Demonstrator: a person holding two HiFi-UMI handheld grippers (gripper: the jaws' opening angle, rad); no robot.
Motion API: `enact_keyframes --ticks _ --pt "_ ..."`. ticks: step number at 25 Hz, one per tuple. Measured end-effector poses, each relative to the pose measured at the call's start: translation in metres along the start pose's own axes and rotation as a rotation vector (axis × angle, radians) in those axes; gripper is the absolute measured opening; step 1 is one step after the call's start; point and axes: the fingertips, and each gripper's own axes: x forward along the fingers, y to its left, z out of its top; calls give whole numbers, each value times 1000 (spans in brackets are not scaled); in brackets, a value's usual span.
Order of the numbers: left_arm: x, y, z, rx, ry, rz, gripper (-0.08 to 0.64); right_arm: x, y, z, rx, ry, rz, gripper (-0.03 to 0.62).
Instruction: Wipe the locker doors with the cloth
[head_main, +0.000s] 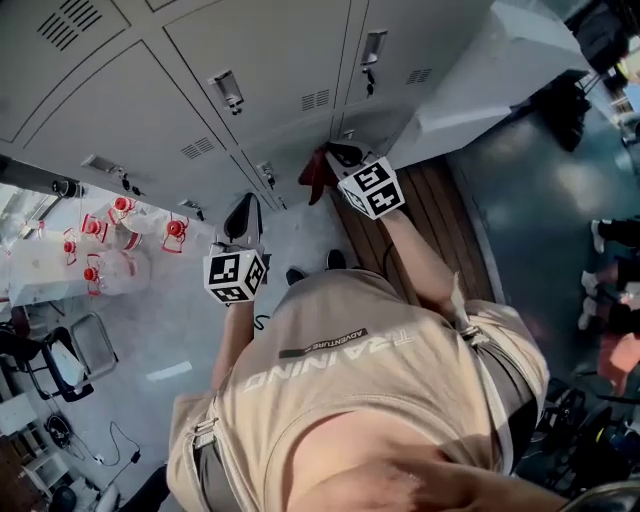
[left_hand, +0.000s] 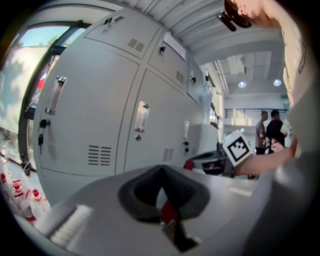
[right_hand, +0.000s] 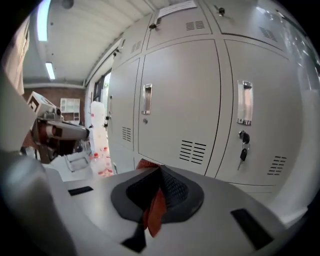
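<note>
Head view shows the right gripper (head_main: 347, 158) clenched on the red cloth (head_main: 314, 176) at twelve o'clock, near the locker doors (head_main: 260, 50), and the left gripper (head_main: 243, 212) closed empty at ten o'clock; wiping probably needs the cloth pressed to a door next.

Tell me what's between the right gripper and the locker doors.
Only the red cloth, pinched in the right gripper's fingers; the rest is bare, per the right gripper view.
</note>
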Motion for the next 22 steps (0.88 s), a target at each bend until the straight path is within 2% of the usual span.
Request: enact_keyframes --ticks 3,9,15,22 --pt "3 0 15 30 -28 -3 5 -18 15 18 51 -70 54 18" --pt "0 4 55 54 -116 1 5 -47 39 62 70 -179 135 18" --pt "-2 6 91 94 -202 1 5 -63 44 114 -24 -303 205 18" --pt "-7 12 129 122 -261 7 5 -77 38 156 -74 -360 201 18"
